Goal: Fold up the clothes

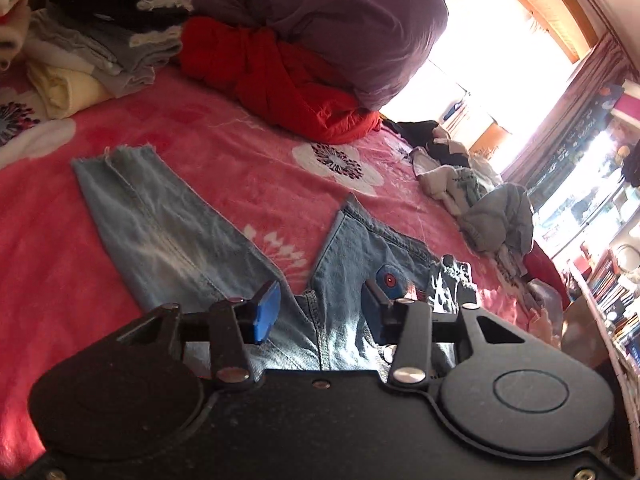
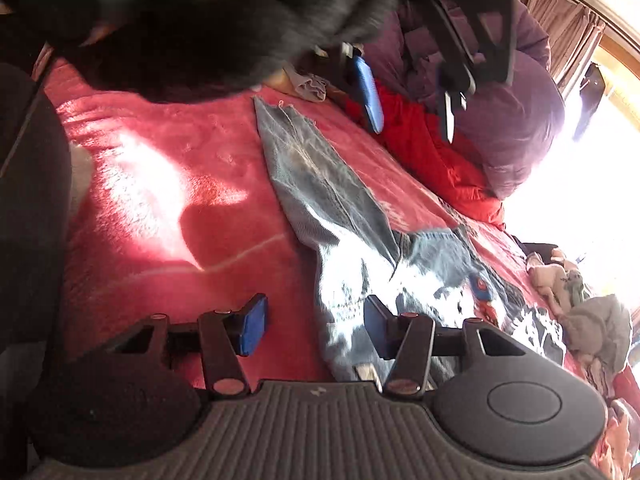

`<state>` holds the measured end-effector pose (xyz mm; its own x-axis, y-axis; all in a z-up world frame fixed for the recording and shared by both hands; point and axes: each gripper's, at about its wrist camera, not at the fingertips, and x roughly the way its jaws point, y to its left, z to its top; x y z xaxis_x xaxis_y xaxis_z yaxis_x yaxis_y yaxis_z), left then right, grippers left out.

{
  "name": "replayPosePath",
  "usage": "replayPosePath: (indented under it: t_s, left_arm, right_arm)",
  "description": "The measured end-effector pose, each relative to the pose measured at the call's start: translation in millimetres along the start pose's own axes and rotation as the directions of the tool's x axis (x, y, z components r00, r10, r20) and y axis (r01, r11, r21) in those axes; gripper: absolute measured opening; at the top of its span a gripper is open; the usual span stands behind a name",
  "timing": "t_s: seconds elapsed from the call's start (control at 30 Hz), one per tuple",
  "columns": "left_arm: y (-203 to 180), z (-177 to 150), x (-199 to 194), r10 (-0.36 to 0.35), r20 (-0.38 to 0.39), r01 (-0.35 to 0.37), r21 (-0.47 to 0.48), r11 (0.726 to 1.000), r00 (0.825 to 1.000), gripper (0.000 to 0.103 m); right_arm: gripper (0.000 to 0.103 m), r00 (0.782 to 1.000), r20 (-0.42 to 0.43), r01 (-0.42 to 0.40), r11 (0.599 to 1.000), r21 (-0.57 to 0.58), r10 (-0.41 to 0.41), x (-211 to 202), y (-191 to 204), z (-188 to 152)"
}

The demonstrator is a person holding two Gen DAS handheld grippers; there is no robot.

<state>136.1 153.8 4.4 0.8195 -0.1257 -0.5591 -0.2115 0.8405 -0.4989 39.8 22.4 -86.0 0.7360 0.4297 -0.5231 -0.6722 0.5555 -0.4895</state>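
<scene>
Jeans (image 1: pixel 168 220) of pale blue denim lie flat on the pink flowered blanket (image 1: pixel 240 148) that covers the bed, one leg stretched toward the far side with its frayed hem (image 1: pixel 116 156) away from the cameras, the waist part folded back beside it toward the window side. The left gripper (image 1: pixel 320 312) hangs over the crotch seam of the jeans with its jaws partly apart; nothing lies between the blue pads (image 1: pixel 266 312), and they press on no cloth. The right gripper (image 2: pixel 316 326) hangs over the near part of the jeans, jaws likewise partly apart and empty, one pad above bare blanket and the other above sunlit denim. In the right wrist view the left gripper (image 2: pixel 412 100) appears above the far hem, with a dark fuzzy sleeve (image 2: pixel 224 28) covering the upper left of the picture. Along the far edge of the bed, a red garment (image 1: pixel 280 76) lies crumpled against a purple quilt (image 1: pixel 344 20). At the far left corner stands a stack of folded clothes (image 1: pixel 80 52) in grey, cream and dark tones. Along the window-side edge lies a loose heap of unfolded laundry (image 1: pixel 480 200), white and grey, close to the jeans' waist part but apart from it. A black printed garment (image 1: pixel 452 284) lies just beside the waist, whether touching cannot be told. Strong sunlight washes out the window area.
</scene>
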Motion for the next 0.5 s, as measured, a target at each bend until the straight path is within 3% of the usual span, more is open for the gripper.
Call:
replayPosePath:
  t_s: [0.13,0.2,0.23,0.33,0.5]
  left_arm:
    - [-3.9,22.3,55.8,0.014,-0.094,-0.01,0.044,0.999,0.995,0.044]
    - [-2.8,31.7,87.6,0.022,-0.132,-0.015,0.051,0.999,0.991,0.044]
    - [-3.4,35.8,102.7,0.016,-0.152,-0.007,0.061,0.998,0.988,0.044]
    - [-5.8,45.3,143.1,0.003,-0.201,0.012,0.077,0.997,0.98,0.042]
    - [-13.3,54.2,185.4,0.001,-0.252,0.025,0.099,0.995,0.968,0.035]
  right_arm:
    - [0.05,1.0,0.012,-0.004,0.998,0.064,0.003,13.4,-10.9,6.2]
    - [0.03,1.0,0.014,-0.015,0.993,0.117,0.014,18.5,-17.8,7.9]
    - [0.026,1.0,0.012,-0.028,0.988,0.15,0.027,21.0,-22.8,6.6]
    - [0.024,0.999,0.015,-0.033,0.97,0.241,0.031,23.0,-34.0,-1.7]
    - [0.026,1.0,0.028,-0.018,0.954,0.298,0.01,23.3,-36.3,-6.4]
